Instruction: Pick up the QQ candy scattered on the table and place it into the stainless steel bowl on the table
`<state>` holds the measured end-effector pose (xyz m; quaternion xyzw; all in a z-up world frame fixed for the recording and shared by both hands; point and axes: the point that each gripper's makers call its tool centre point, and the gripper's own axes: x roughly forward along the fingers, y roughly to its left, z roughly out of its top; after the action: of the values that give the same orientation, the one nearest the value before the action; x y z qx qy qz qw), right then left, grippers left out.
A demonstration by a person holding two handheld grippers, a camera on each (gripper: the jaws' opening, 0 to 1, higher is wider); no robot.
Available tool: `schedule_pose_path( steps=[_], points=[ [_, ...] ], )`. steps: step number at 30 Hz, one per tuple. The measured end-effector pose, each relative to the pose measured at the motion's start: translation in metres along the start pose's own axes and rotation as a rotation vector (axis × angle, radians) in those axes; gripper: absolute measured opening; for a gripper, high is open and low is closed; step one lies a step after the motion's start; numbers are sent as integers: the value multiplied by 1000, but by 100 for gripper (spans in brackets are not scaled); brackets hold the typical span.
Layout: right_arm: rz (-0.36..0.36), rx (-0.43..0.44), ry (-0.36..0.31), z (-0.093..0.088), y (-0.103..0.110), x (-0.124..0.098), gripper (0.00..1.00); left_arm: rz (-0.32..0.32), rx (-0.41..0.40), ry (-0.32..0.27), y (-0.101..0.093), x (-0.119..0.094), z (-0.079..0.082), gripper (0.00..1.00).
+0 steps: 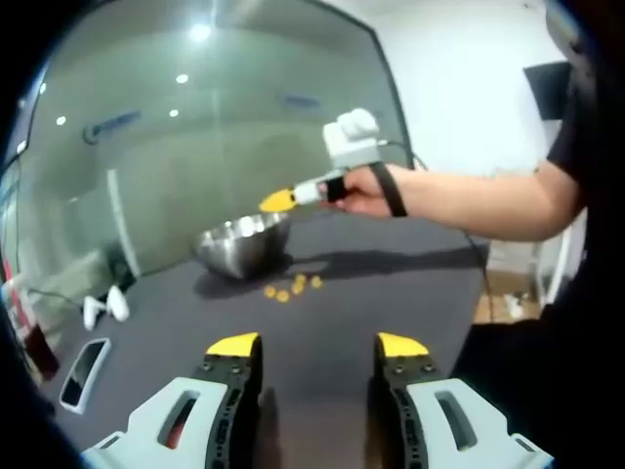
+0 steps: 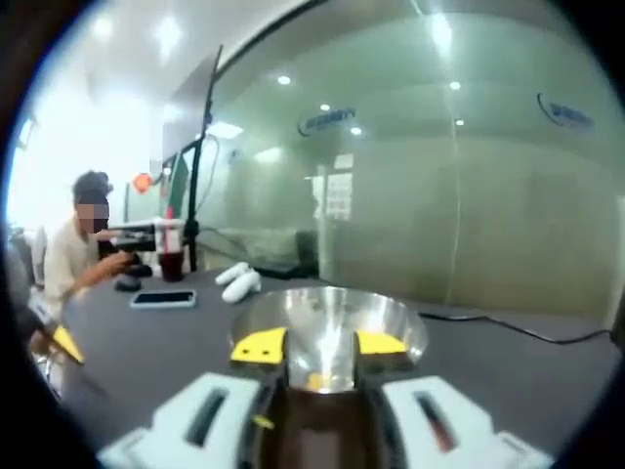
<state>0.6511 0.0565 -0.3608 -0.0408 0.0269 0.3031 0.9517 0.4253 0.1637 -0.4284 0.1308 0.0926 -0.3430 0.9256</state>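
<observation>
On the dark grey table [image 1: 391, 283] stands the steel bowl [image 1: 244, 242], the landmark for all else. It is round, shiny and mirror-like, upright with its mouth facing up; being round, it has no long axis to speak of. In the right gripper view the bowl [image 2: 327, 327] sits just ahead of the jaws, and a bit of yellow-orange candy [image 2: 315, 380] lies at its bottom.

Behind the bowl runs a large glass wall [image 1: 195, 127] with a blue logo on it; the writing is too blurred to read.

Above the bowl's near rim hangs the right gripper [image 1: 277, 201], held in a person's hand [image 1: 363, 191]; its yellow tips point toward the bowl and look pressed together there, while in its own view the right gripper [image 2: 319, 344] shows its yellow-tipped jaws apart with nothing between them, so I cannot tell its state for sure.

Well short of the bowl, the left gripper [image 1: 316, 344] is released, its jaws wide apart and holding nothing.

Just beside the bowl, on the side nearer the left gripper, lie several small yellow-orange candies [image 1: 291, 286] in a loose cluster, touching the table and apart from the bowl.

Left of the bowl, farther off, lie a phone [image 1: 82, 371] and a white object [image 1: 104, 307].
</observation>
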Motion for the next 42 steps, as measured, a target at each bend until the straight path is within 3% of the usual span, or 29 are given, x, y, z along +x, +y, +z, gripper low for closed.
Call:
schedule_pose_path(
  steps=[6, 15, 19, 24, 35, 42],
  points=[
    [24, -12, -5, -3, 5, -11, 26, 3, -1, -4, 0, -1, 1, 47],
    [30, -10, -16, -17, 9, -61, 25, 1, -7, -13, -1, -1, 2, 47],
    [99, -72, 11, -36, 24, -79, 27, -1, -8, -18, -1, -1, 3, 47],
    [146, -95, -4, -47, 37, -101, 27, -7, -8, -30, -2, -2, 5, 48],
    [221, -56, 79, -80, 54, -98, 27, -9, -14, -33, -4, 2, 5, 48],
    [282, -60, 125, -89, 68, -92, 25, -4, -17, -36, -2, 0, 7, 48]
  ],
)
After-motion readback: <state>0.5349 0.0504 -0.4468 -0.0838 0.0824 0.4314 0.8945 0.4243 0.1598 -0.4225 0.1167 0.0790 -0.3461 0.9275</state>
